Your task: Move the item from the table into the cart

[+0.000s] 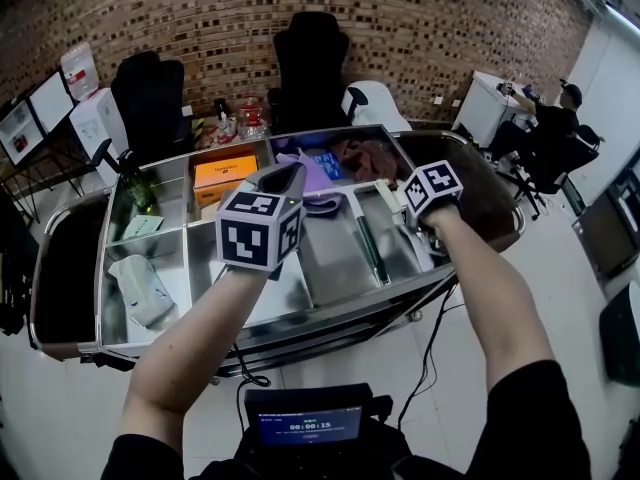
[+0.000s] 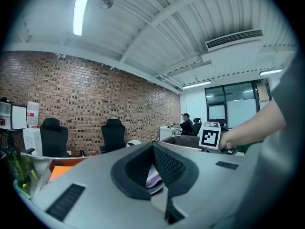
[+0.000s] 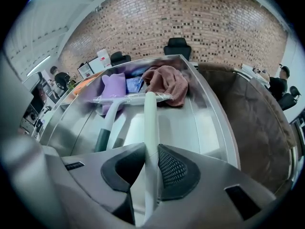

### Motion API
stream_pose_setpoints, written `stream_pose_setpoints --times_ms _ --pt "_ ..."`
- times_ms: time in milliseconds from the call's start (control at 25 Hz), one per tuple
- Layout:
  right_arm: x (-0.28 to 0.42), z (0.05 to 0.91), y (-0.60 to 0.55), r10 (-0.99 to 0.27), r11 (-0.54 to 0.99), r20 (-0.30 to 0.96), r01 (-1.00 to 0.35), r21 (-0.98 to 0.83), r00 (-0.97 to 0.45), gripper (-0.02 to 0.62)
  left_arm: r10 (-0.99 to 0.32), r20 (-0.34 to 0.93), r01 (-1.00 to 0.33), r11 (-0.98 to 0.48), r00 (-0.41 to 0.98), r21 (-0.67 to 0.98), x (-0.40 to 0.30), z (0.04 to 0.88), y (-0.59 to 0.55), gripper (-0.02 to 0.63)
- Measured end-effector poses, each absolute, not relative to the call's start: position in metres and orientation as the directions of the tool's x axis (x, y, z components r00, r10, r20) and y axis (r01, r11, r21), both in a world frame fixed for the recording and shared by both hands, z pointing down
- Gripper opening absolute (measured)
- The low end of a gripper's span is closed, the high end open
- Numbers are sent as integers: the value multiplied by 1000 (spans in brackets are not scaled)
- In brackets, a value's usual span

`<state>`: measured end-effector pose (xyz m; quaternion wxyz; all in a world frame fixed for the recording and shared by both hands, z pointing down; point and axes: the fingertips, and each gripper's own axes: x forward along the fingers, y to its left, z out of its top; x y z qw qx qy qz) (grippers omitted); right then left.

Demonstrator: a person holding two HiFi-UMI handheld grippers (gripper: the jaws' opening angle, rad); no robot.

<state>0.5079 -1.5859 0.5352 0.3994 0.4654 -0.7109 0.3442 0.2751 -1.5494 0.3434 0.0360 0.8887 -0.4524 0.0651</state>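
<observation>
- Clamped right gripper [image 3: 151,150] onto a pale handle [image 3: 150,113], angled down into the steel cart [image 1: 335,288].
- Held left gripper [image 2: 153,144] pressed together, empty.
- Faced a brick wall [image 1: 430,18] and black chairs [image 1: 310,58].

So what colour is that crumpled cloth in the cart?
The cloth is reddish-brown; right gripper view.

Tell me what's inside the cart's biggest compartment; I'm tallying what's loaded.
Dark-handled wiper, a pale handle clamped by the right gripper, purple cloth, brown cloth, blue item. Anything beneath the cloths is covered.
</observation>
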Motion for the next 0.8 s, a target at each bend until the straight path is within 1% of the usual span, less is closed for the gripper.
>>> stream_pose_setpoints --times_ms 480,800 --pt "507 551 -1585 -337 329 911 -936 -122 -237 72 -807 152 -817 -577 571 5 273 349 -1552 0" --pt "505 554 -1585 -345 342 910 -934 -106 -230 74 -807 157 -818 -575 569 3 271 352 -1549 0"
